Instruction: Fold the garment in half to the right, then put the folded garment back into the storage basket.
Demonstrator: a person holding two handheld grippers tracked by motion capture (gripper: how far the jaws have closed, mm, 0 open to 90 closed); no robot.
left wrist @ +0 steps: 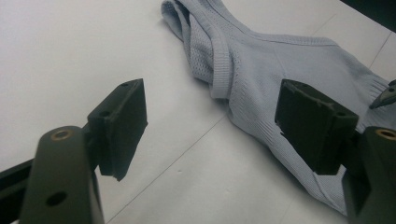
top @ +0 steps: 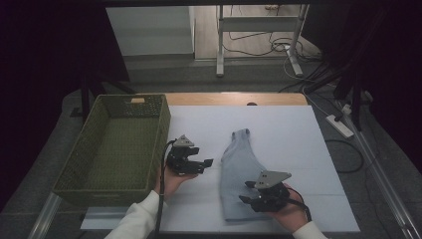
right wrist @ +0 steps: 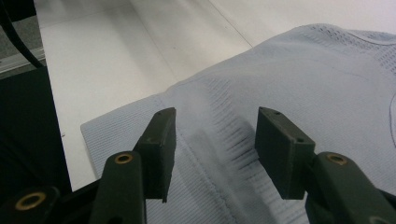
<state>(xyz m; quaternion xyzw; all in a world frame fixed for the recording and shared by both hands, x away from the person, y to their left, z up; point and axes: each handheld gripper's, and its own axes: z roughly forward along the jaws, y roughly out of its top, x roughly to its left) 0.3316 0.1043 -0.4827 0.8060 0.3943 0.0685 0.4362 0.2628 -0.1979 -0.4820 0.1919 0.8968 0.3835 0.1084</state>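
A pale blue knitted top [top: 242, 172] lay folded lengthwise on the white table cover [top: 293, 134], a little right of the middle, its strap end pointing away from the person and its ribbed hem near the front edge. The right gripper [top: 247, 192] hovered over that hem end with its jaws released; no cloth was caught between them. The right gripper view brought out what the high view could not: the ribbing and a seam [right wrist: 210, 182] running under the gap, and the hem's corner [right wrist: 100, 133] lying just short of the cover's edge. The left gripper [top: 208, 163] was held just left of the top, jaws spread and empty, over bare cover. The left gripper view showed the folded strap and neckline [left wrist: 212, 51], with one pad [left wrist: 310, 123] in front of the cloth and the other [left wrist: 122, 123] in front of bare cover. A green woven basket [top: 99, 186] stood at the table's left edge, well apart from the top. Open cover stretched right of and beyond the garment.
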